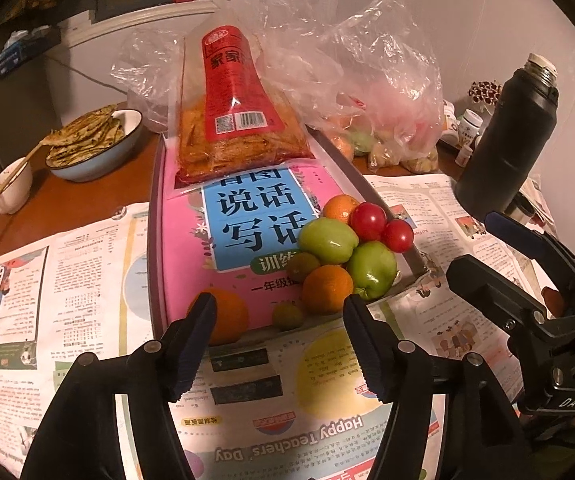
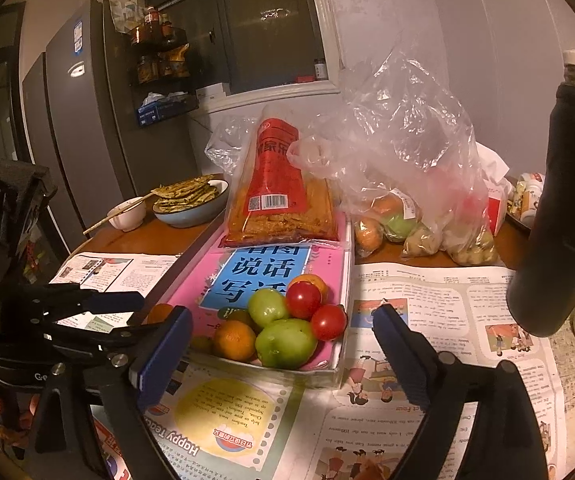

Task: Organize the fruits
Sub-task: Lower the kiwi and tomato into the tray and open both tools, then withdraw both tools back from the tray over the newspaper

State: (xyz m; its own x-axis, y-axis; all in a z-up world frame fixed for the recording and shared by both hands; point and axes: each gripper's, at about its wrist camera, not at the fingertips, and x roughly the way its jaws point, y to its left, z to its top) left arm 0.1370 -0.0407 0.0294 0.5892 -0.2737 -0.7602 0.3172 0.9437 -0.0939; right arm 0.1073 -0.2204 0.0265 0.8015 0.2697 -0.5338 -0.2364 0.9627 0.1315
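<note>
A metal tray [image 1: 415,256] [image 2: 329,374] lined with a pink book holds a pile of fruit: green apples [image 1: 371,268] [image 2: 285,342], red tomatoes [image 1: 368,221] [image 2: 328,321], oranges [image 1: 326,289] [image 2: 234,340] and small green fruits [image 1: 287,316]. One orange [image 1: 229,316] lies apart at the tray's near left corner. My left gripper [image 1: 279,312] is open and empty just in front of the tray. My right gripper [image 2: 281,324] is open and empty, its fingers on either side of the pile's near edge.
A red snack packet [image 1: 235,120] [image 2: 279,196] lies on the tray's far end. A clear plastic bag of more fruit [image 1: 371,96] [image 2: 407,184] stands behind. A black flask [image 1: 515,136] [image 2: 559,208] is at the right. A bowl of flatbreads [image 1: 91,144] [image 2: 189,204] and a white cup [image 1: 11,192] stand left. Newspaper [image 1: 67,280] covers the table.
</note>
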